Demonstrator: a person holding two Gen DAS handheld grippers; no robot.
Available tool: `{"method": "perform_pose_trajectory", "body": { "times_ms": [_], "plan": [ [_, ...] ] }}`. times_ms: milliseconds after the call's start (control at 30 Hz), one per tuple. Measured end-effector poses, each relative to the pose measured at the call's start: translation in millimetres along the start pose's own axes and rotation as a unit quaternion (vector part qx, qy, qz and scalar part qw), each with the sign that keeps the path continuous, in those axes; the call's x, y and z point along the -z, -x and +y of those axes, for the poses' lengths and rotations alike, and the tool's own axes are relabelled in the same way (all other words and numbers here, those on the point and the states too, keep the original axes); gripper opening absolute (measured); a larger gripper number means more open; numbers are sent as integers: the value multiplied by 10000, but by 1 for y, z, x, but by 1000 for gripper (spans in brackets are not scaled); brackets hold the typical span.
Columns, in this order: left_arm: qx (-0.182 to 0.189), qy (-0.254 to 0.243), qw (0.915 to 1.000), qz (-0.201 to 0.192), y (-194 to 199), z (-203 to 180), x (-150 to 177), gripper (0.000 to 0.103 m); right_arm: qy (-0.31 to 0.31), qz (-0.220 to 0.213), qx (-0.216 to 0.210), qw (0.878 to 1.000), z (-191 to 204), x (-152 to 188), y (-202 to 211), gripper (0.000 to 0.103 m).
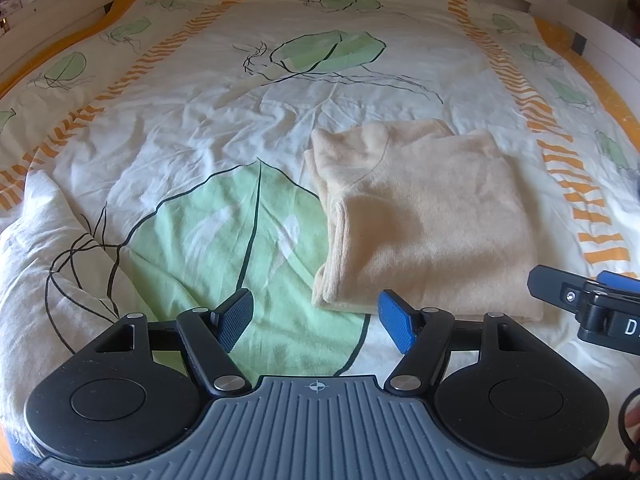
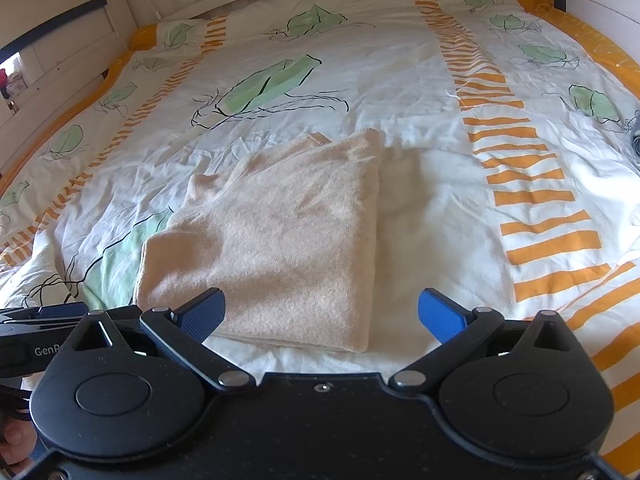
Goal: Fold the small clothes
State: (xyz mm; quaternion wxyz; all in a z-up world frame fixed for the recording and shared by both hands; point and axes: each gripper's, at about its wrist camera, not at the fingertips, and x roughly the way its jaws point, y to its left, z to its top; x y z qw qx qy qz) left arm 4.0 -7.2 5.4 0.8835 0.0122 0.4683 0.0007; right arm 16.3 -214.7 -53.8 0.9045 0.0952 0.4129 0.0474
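A home bedroom — a bed (image 2: 532, 4) with white wooden rails, under a leaf-print duvet (image 1: 224, 120).

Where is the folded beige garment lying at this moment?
The folded beige garment lies flat on the leaf-patterned duvet, just ahead of both open grippers, between the big green leaf print and the orange stripes.

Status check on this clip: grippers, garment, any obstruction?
Left gripper open, empty. Right gripper open, empty. Folded cream knit garment lying flat on the leaf-print duvet, untouched. Nothing in the way.

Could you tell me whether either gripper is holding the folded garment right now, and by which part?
Nothing is held: left gripper and right gripper are open, short of the folded garment.
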Motion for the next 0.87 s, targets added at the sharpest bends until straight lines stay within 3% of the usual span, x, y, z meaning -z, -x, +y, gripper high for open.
{"method": "perform_pose_trajectory", "body": {
  "times_ms": [867],
  "plan": [
    [-42, -29, 10000, 9, -3, 5, -2, 68, -59, 146, -19, 9999, -5, 0, -11, 103]
  ]
}}
